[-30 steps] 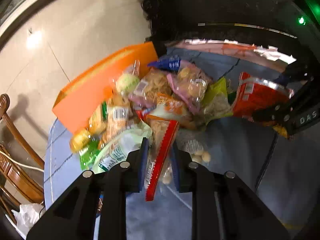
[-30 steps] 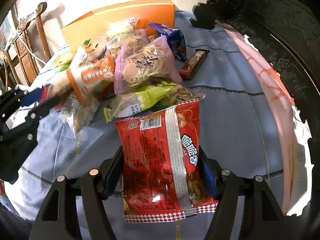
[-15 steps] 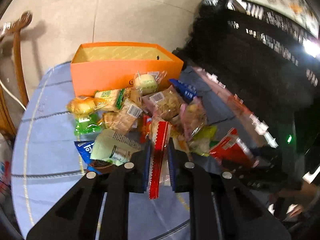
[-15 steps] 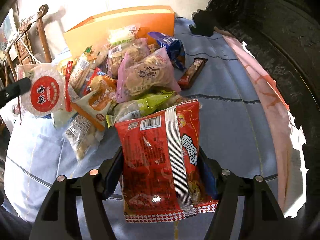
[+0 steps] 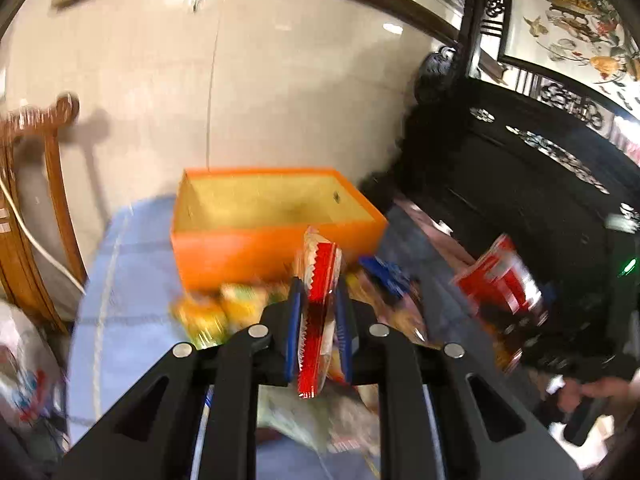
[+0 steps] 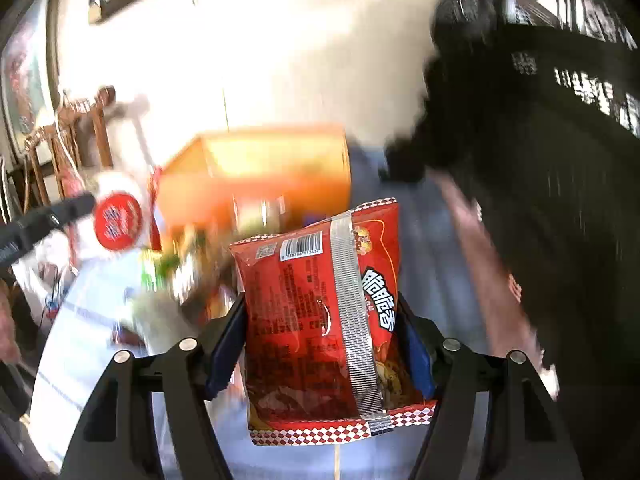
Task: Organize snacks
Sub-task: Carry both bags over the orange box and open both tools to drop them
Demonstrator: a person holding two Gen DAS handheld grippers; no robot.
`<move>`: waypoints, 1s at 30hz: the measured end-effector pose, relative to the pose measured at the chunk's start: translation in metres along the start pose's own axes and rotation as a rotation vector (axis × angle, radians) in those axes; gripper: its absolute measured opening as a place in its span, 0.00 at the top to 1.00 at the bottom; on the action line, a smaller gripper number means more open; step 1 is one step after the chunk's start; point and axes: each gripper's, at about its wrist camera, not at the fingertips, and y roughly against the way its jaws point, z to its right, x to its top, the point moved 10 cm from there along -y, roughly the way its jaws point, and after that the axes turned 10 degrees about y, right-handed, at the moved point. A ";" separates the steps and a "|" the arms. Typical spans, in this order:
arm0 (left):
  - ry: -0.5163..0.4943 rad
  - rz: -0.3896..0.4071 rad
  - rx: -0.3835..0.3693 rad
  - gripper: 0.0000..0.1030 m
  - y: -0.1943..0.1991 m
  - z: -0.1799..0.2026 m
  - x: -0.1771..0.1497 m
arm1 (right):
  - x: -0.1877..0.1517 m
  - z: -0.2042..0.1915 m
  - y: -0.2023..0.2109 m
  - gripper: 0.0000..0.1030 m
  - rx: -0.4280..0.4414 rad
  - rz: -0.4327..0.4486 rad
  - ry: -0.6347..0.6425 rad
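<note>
My left gripper (image 5: 318, 300) is shut on a thin red-edged rice cracker packet (image 5: 320, 280), held edge-on above the snack pile (image 5: 224, 308). The open, empty orange box (image 5: 276, 216) stands just beyond it on the blue tablecloth. My right gripper (image 6: 324, 312) is shut on a red noodle snack bag (image 6: 332, 308), lifted off the table. The box (image 6: 260, 176) shows blurred behind it. The left gripper (image 6: 52, 216) with its round red-labelled packet (image 6: 118, 222) shows at left. The red bag also shows in the left wrist view (image 5: 500, 284).
A wooden chair (image 5: 36, 208) stands left of the table. Dark carved furniture (image 5: 520, 184) stands at the right. A pale wall is behind the box. A plastic bag (image 5: 24, 364) lies at the lower left. Both views are motion-blurred.
Both grippers have risen and tilted toward the orange box with their packets. The snack pile has dropped low in both views and the box interior now shows.
</note>
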 end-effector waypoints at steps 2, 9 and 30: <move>-0.018 0.025 0.047 0.86 -0.013 -0.006 0.027 | 0.033 0.007 -0.007 0.33 -0.001 0.036 -0.008; -0.010 0.073 0.155 0.86 -0.074 -0.039 0.107 | 0.143 0.028 -0.072 0.33 0.037 0.102 -0.064; -0.124 -0.057 0.114 0.04 -0.094 -0.061 0.028 | 0.080 0.015 -0.112 0.03 0.059 -0.082 0.117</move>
